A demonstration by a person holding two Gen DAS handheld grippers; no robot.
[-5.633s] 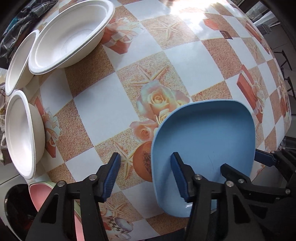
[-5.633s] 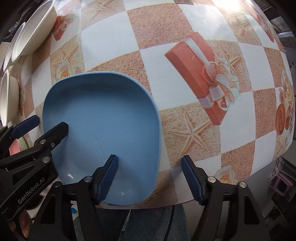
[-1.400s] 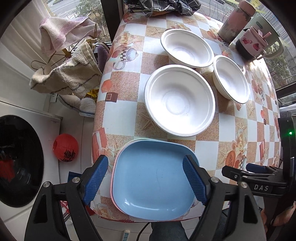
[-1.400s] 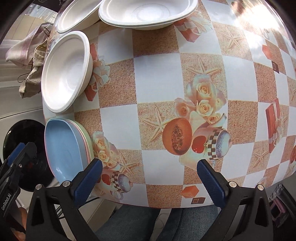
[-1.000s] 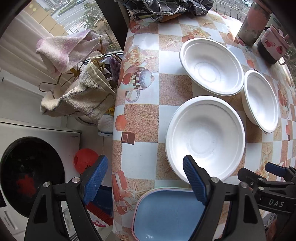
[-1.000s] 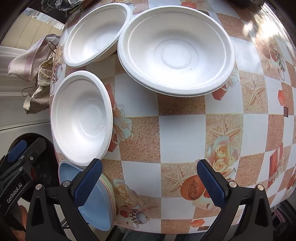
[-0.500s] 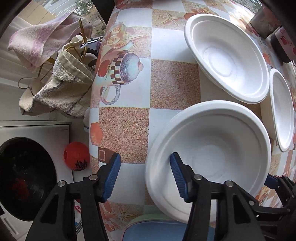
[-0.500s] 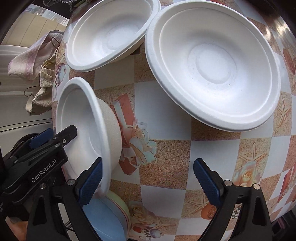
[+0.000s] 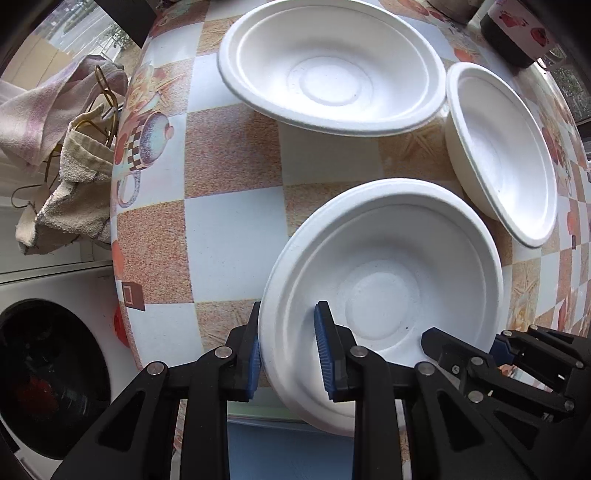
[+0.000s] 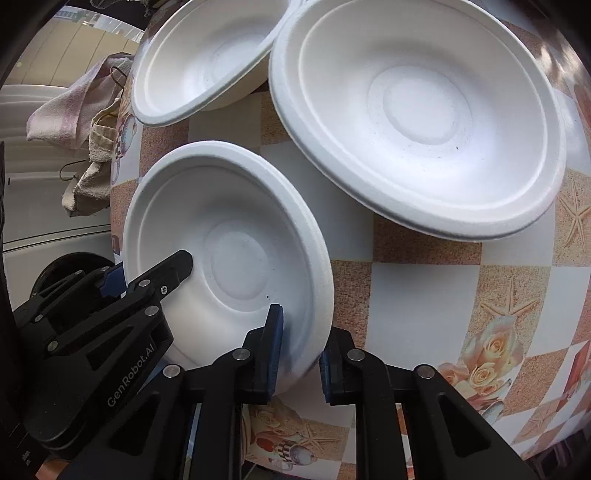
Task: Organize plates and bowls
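Note:
The nearest white foam bowl [image 9: 384, 295] stands on the patterned table [image 9: 229, 155], partly over a stack of plates with a blue plate [image 9: 288, 446] on top. My left gripper [image 9: 288, 328] points down, its jaws closing on the bowl's left rim, one pad outside and one inside. My right gripper [image 10: 301, 332] pinches the same bowl [image 10: 229, 236] at its opposite rim, jaws closing onto it. A second, wide white bowl [image 9: 332, 66] and a deeper third bowl [image 9: 506, 147] sit just behind; they touch each other.
Towels on a hanger [image 9: 62, 158] hang past the table's left edge, above a washing machine door [image 9: 44, 369]. Mugs [image 9: 517, 29] stand at the far right corner. Open tablecloth lies left of the bowls.
Both grippers came down from above the plate stack onto the near white bowl. Their jaws went from wide open to closed on its rim, one on each side.

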